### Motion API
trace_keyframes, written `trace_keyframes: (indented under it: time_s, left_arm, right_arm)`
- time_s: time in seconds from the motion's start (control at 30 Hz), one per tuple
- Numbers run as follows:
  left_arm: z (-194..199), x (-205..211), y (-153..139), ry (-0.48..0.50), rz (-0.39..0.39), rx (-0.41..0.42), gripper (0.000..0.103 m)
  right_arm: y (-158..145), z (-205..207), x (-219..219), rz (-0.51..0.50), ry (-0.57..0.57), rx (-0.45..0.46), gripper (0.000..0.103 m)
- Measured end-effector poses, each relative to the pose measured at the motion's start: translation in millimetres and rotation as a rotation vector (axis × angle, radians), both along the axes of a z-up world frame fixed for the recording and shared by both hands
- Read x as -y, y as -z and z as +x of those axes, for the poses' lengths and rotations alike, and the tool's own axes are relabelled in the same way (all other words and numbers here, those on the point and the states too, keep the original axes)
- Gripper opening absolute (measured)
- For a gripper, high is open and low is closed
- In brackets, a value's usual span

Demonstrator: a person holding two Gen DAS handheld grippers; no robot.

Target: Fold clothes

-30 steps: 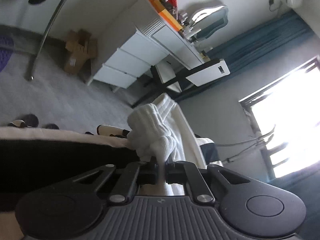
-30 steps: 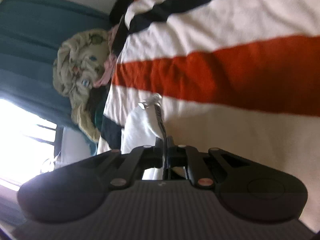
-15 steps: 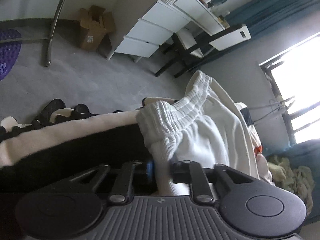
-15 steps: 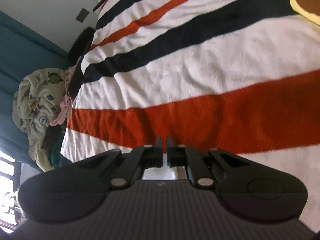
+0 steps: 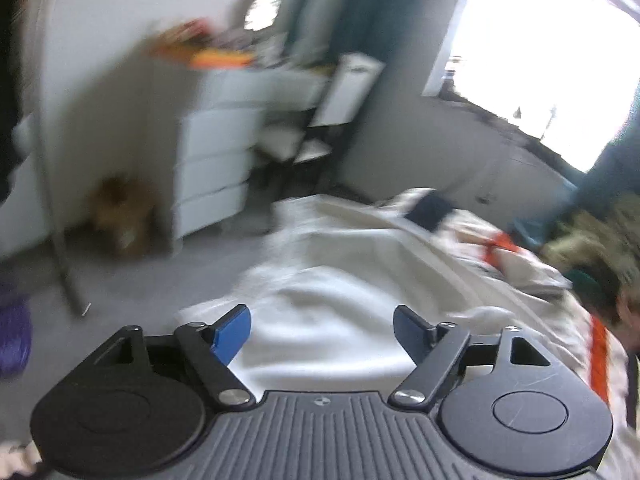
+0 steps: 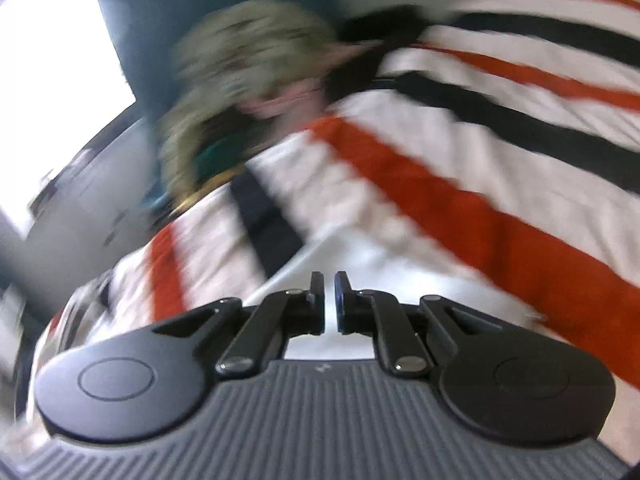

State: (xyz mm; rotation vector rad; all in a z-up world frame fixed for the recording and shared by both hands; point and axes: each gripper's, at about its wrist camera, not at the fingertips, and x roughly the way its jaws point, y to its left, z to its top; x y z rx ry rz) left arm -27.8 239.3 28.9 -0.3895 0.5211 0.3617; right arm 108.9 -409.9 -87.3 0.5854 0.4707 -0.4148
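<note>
In the left wrist view, everything's pretty smeared, but we can see our left gripper with its blue-padded fingers spread wide and nothing between them. Below and ahead of it, the white garment lies spread on the bed, near the bed's edge by the grey carpet. Further back we make out a white drawer unit against the wall, a bright window, and a beige bundle of fabric off to the right.

In the right wrist view, our right gripper has its fingers nearly together, only a thin slit between them, holding nothing. A bit of the white garment shows just beyond the tips, lying on the striped bedspread (white, orange, black bands). The patterned beige bundle sits at the bed's far end by the teal curtain.
</note>
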Motion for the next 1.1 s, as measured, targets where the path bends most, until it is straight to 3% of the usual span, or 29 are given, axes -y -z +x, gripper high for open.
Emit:
trace_keyframes:
  time_s: [0.1, 0.17, 0.23, 0.43, 0.6, 0.77, 0.93, 1.1]
  left_arm:
    - [26, 43, -19, 0.100, 0.091, 0.021, 0.084]
    - [45, 77, -24, 0.179, 0.104, 0.032, 0.084]
    - [65, 110, -29, 0.258, 0.117, 0.044, 0.085]
    - [92, 199, -24, 0.433, 0.199, 0.108, 0.096]
    - [105, 210, 23, 0.457, 0.186, 0.121, 0.097]
    - [118, 220, 70, 0.479, 0.171, 0.132, 0.097]
    - [131, 205, 87, 0.426, 0.162, 0.095, 0.097]
    - [130, 193, 87, 0.418, 0.091, 0.074, 0.097]
  right_arm:
    - [-14, 12, -38, -0.072, -0.179, 0.028, 0.022]
    - [-21, 8, -60, -0.090, -0.264, 0.074, 0.062]
    - [-28, 1, -78, -0.102, -0.325, 0.115, 0.076]
    - [-39, -24, -118, -0.133, -0.438, 0.199, 0.076]
    - [-38, -30, -142, -0.217, -0.489, 0.216, 0.076]
    - [-24, -8, -166, -0.257, -0.488, 0.209, 0.076]
    - [-12, 6, -186, -0.288, -0.507, 0.203, 0.075]
    - [-5, 11, -200, -0.309, -0.550, 0.197, 0.075]
